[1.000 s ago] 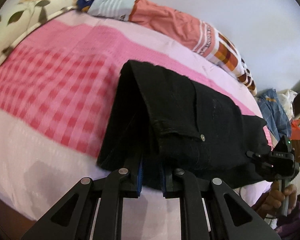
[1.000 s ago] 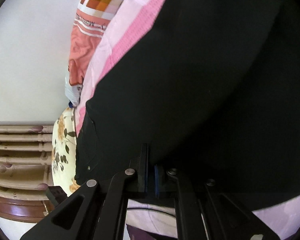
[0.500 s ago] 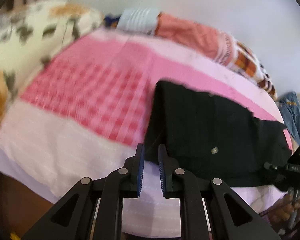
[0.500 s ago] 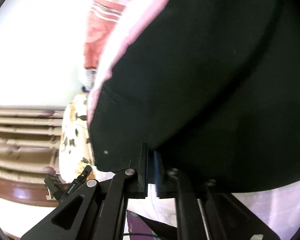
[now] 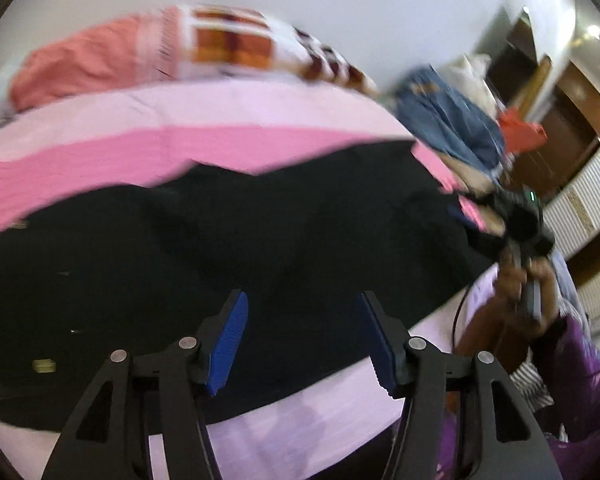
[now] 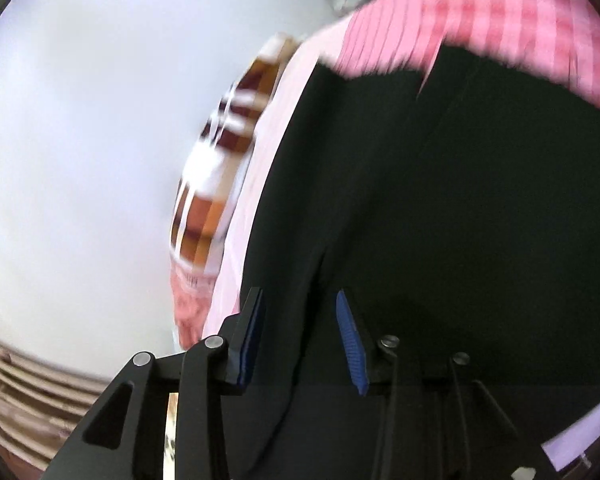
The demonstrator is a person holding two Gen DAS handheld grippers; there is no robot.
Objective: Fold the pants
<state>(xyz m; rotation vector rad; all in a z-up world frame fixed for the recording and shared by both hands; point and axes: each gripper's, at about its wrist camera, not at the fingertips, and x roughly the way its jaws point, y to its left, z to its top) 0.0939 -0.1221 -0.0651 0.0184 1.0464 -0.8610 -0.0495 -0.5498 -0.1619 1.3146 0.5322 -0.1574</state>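
— My left gripper (image 5: 302,340) has just been opening; its blue pads grip nothing. The right gripper (image 6: 300,336) likewise.

— And the pants?

— The black pants (image 5: 220,260) lie flat on the pink bedspread (image 5: 100,148) beneath both grippers. Blur hides seams; the frame cuts off their edges.

Home bedroom: pink bedsheet (image 5: 228,112), heaped clothes (image 5: 452,128) (wardrobe behind).

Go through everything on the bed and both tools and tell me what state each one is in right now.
Black fabric pants: lying folded on the pink bedsheet, released.
Left tool: open, jaws just been opening, nothing pinched.
Right tool: open, jaws just been opening, nothing pinched.
Orange checked blanket: bunched along the wall.
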